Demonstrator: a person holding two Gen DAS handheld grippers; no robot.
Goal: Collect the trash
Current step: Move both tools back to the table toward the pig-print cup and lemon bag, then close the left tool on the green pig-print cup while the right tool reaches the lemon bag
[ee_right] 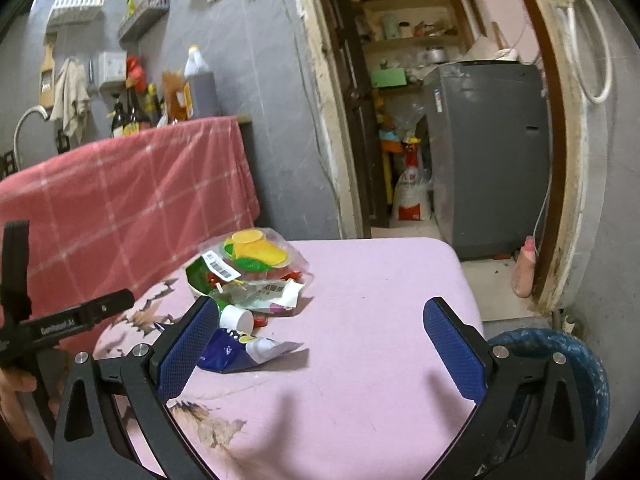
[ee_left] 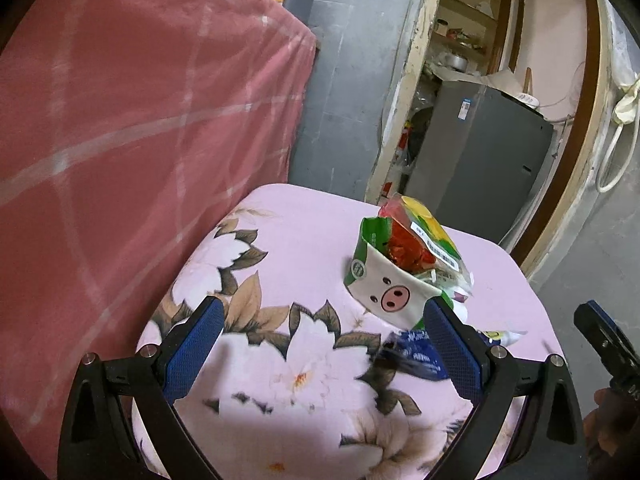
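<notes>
A small pile of trash lies on a pink flowered cloth [ee_left: 304,256] [ee_right: 380,304]. In it are a white and green pig-face carton [ee_left: 386,288], a clear bag of red, yellow and green wrappers [ee_left: 424,240] [ee_right: 256,256], a white cup [ee_right: 236,317] on its side and a blue and white wrapper [ee_left: 420,354] [ee_right: 236,354]. My left gripper [ee_left: 324,320] is open just short of the carton, and the wrapper lies by its right finger. My right gripper [ee_right: 322,322] is open too, its left finger [ee_right: 188,344] beside the blue wrapper and the cup.
A red checked cloth [ee_left: 132,120] [ee_right: 132,192] hangs close on the left, with bottles [ee_right: 200,84] behind it. Beyond the pink surface's far edge a doorway shows a grey appliance [ee_left: 480,152] [ee_right: 492,152]. A blue bin [ee_right: 576,372] stands low at the right.
</notes>
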